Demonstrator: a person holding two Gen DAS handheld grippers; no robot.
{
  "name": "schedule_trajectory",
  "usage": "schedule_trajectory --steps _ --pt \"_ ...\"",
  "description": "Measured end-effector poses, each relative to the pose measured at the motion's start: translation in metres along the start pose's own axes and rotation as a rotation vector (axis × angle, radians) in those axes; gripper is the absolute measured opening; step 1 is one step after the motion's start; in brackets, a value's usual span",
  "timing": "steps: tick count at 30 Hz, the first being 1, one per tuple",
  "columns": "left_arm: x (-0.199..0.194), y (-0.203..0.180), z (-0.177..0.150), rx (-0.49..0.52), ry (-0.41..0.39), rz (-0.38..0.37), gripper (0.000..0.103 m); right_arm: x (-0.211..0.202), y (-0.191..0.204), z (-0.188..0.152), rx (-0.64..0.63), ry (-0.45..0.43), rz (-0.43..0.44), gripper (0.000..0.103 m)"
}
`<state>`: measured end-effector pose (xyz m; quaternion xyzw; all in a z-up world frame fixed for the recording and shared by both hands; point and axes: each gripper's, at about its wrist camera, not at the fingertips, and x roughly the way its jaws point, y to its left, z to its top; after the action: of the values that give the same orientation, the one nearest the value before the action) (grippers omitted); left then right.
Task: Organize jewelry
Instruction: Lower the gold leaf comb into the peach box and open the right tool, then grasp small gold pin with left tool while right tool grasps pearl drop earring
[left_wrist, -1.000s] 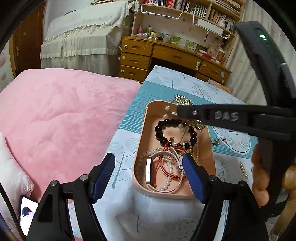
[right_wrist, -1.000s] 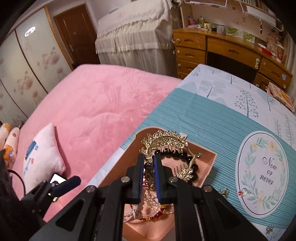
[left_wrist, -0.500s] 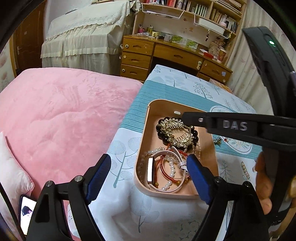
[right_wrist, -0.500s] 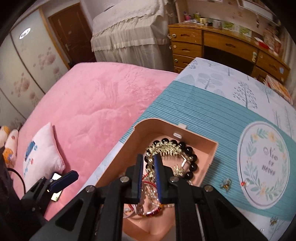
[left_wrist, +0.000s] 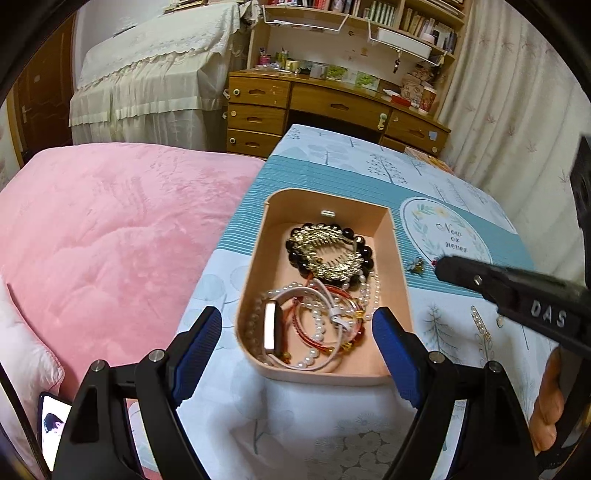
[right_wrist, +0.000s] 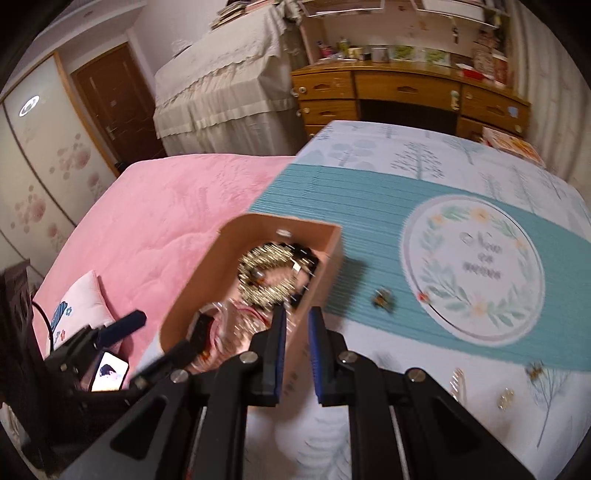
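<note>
**A:** What is on the far left?

**B:** A pink bed (left_wrist: 103, 240), with a lit phone (left_wrist: 53, 424) at its near corner. Right of the bed stands a table (left_wrist: 332, 173) under a cloth printed with trees and a teal band.

**A:** And the jewelry?

**B:** A peach tray (left_wrist: 255, 266) sits near the table's left edge. At its far end a gold hair comb (left_wrist: 325, 254) lies on top of a black bead bracelet (left_wrist: 365, 254). At the near end, a white watch (left_wrist: 271, 325), red cords and a pearl string (left_wrist: 317, 317) are tangled together.

**A:** Where is the left gripper (left_wrist: 297, 339)?

**B:** Low over the tray's near end. Its blue-padded fingers (left_wrist: 199, 339) are spread wide, one on each side of the tray, holding nothing.

**A:** What lies right of the tray?

**B:** A small bee brooch (left_wrist: 416, 266) on the teal band, just beside a round wreath print. Nearer, a pearl hair clip (left_wrist: 480, 325) lies on the cloth.

**A:** And the right gripper (right_wrist: 295, 350)?

**B:** It reaches in from the right, its tip near the brooch. In its own blurred view it hangs over the tray's right wall, fingers (right_wrist: 275, 350) almost pressed together with a narrow gap, gripping nothing.
</note>
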<state>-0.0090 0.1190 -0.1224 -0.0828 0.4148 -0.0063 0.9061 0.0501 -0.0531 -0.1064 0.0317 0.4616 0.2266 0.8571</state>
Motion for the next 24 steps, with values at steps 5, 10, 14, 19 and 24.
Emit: schedule_trajectory --steps 5,10,14,19,24 --pt "-0.003 -0.017 -0.004 0.030 -0.003 0.000 0.082 -0.016 -0.027 -0.021 0.047 -0.014 -0.016 0.012" --pt "-0.007 -0.039 -0.007 0.079 -0.010 0.001 0.082 -0.029 -0.055 -0.034 0.111 -0.035 -0.025 0.012" --pt "-0.007 -0.059 -0.008 0.124 -0.009 0.004 0.082 -0.040 -0.074 -0.040 0.141 -0.066 -0.049 0.012" --pt "-0.003 -0.083 -0.007 0.163 0.005 -0.002 0.082 -0.053 -0.099 -0.047 0.184 -0.102 -0.070 0.012" --pt "0.004 -0.104 -0.002 0.197 0.020 -0.007 0.082 -0.062 -0.127 -0.053 0.232 -0.120 -0.073 0.012"
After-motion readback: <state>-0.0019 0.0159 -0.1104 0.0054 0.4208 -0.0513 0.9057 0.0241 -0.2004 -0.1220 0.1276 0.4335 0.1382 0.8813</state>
